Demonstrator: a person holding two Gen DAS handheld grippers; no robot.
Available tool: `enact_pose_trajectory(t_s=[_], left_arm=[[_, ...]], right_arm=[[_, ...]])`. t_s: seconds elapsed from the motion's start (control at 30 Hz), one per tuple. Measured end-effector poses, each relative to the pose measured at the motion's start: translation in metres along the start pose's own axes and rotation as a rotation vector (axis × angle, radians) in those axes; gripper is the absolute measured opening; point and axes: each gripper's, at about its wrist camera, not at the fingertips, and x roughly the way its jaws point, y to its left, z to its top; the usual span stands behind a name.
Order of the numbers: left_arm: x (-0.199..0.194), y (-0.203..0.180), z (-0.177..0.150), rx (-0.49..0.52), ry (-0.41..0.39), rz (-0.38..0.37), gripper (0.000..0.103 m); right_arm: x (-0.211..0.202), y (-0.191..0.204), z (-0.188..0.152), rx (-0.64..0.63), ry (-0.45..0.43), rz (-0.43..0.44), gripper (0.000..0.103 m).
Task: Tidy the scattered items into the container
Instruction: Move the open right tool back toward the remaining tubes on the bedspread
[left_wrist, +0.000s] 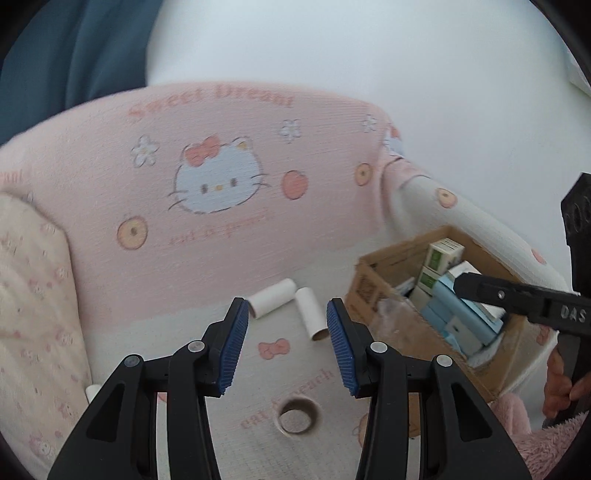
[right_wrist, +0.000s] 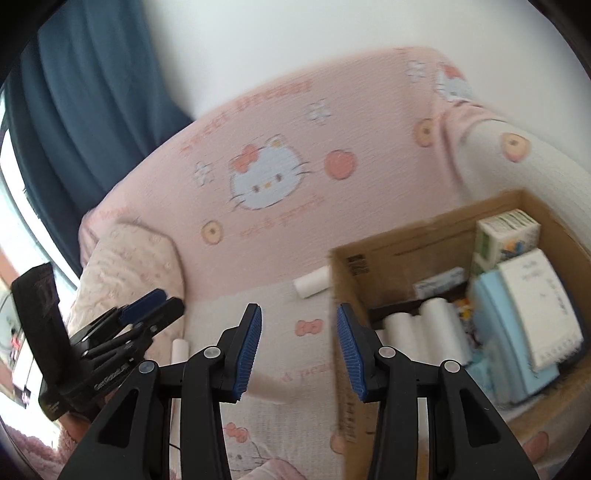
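Over the pink cartoon-cat sofa (left_wrist: 207, 206) the left gripper (left_wrist: 286, 339) hangs with its blue pads spread and nothing between them, above three white cardboard tubes: two (left_wrist: 271, 301) (left_wrist: 312, 314) lie side by side near the backrest and a third (left_wrist: 297, 415) shows its open end closer in. The right gripper (right_wrist: 297, 345) is parted and empty too, beside the brown cardboard box (right_wrist: 373, 266), which sits on the seat at the right holding white rolls (right_wrist: 428, 328) and small cartons (right_wrist: 506, 236).
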Motion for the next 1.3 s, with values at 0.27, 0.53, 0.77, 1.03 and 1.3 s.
enact_pose_trajectory(t_s=[0.27, 0.53, 0.77, 1.03, 1.3], left_arm=[[0.028, 0.045, -0.025, -0.038, 0.136, 0.056, 0.049], [0.054, 0.078, -0.09, -0.103, 0.403, 0.041, 0.05], [0.075, 0.077, -0.146, -0.267, 0.562, -0.084, 0.05], [0.11, 0.038, -0.19, -0.304, 0.737, -0.202, 0.05], [0.118, 0.044, -0.194, -0.411, 0.711, -0.217, 0.049]], right_arm=[[0.05, 0.032, -0.006, -0.076, 0.112, 0.007, 0.04], [0.091, 0.04, -0.027, -0.082, 0.241, 0.048, 0.04], [0.1, 0.03, -0.045, -0.058, 0.295, 0.05, 0.04], [0.105, 0.034, -0.055, -0.067, 0.328, 0.052, 0.04], [0.109, 0.032, -0.057, -0.071, 0.35, 0.034, 0.04]])
